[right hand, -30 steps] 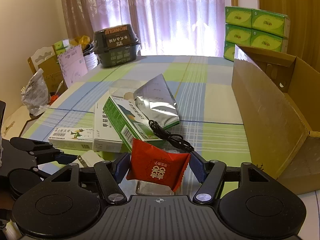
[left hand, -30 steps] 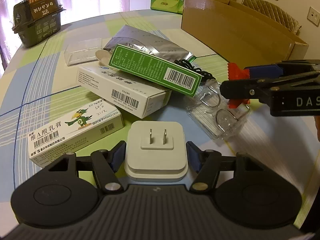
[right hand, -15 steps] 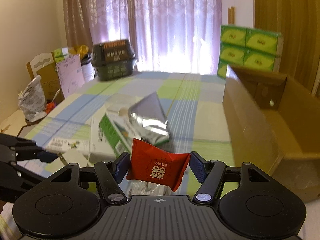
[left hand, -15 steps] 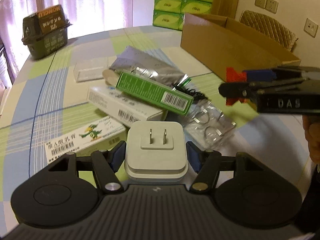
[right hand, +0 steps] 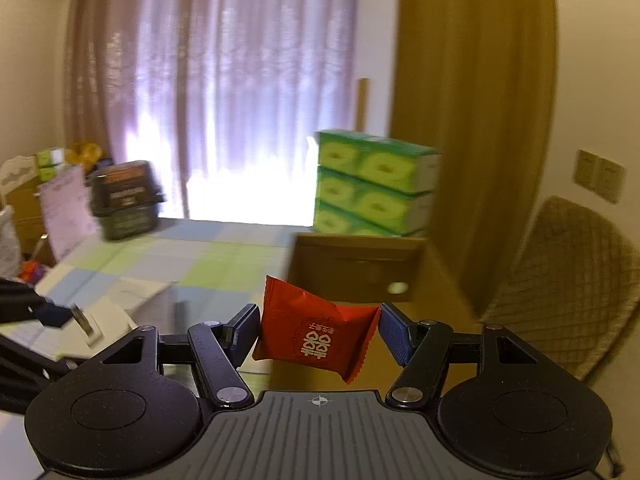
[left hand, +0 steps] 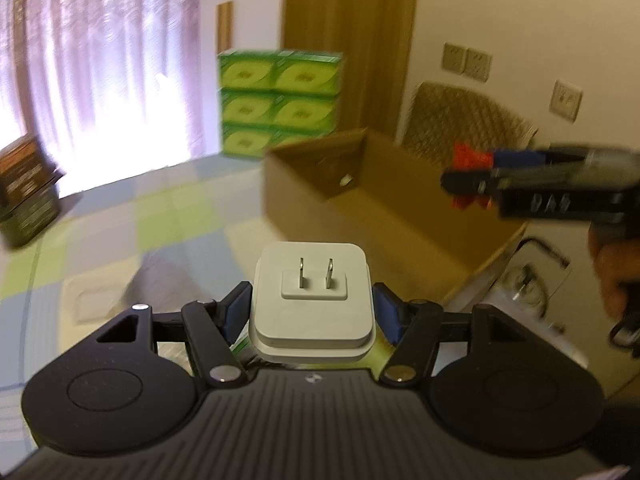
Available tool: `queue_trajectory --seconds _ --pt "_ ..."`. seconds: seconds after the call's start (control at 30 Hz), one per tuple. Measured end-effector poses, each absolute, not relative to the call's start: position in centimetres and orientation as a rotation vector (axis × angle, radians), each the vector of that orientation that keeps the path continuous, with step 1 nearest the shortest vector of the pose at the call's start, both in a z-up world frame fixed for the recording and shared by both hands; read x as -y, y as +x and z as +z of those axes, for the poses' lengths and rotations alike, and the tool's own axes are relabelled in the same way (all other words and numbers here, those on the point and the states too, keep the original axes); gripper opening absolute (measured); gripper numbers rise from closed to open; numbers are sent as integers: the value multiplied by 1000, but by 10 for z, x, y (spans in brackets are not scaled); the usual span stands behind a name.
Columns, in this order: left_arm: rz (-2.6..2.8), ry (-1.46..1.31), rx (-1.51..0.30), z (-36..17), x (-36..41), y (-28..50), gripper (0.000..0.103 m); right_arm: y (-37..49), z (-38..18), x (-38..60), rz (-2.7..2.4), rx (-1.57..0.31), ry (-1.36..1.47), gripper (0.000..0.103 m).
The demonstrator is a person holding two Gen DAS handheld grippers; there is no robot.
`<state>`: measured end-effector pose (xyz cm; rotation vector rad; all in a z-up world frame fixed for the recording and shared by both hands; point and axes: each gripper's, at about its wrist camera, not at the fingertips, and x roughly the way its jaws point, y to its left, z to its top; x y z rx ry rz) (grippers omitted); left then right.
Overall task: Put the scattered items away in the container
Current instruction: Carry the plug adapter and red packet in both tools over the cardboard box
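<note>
Prongs of the white plug (left hand: 312,300) clamped in the left gripper (left hand: 312,312) point far; the right gripper (right hand: 318,336) pinches a red sachet (right hand: 316,336), white characters inverted, long axis left-right.

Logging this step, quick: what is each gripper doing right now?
Left gripper: closed on the white plug adapter.
Right gripper: closed on the red candy packet.

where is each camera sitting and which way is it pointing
Left wrist: sits behind the left gripper, shut on a white plug, facing the cardboard box; the right gripper and a hand show at right.
Right wrist: sits behind the right gripper, shut on a red packet, facing the curtain; the left gripper shows at far left.
Shared: box, green cartons, checked table.
</note>
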<state>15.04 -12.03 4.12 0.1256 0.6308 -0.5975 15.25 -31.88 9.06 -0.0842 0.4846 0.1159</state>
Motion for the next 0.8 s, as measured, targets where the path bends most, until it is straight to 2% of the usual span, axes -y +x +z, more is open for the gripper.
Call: queue_trajectory --seconds 0.2,0.4,0.63,0.7,0.8 --pt "-686 147 -600 54 193 161 60 161 84 376 61 -525 1 68" --pt "-728 217 -610 40 243 173 60 162 76 407 44 -543 44 68" --pt "-721 258 -621 21 261 180 60 171 65 418 47 -557 75 68" --pt "-724 243 -617 22 259 181 67 174 61 417 52 -563 76 68" --pt "-715 259 -595 26 253 177 67 175 59 416 58 -567 77 68"
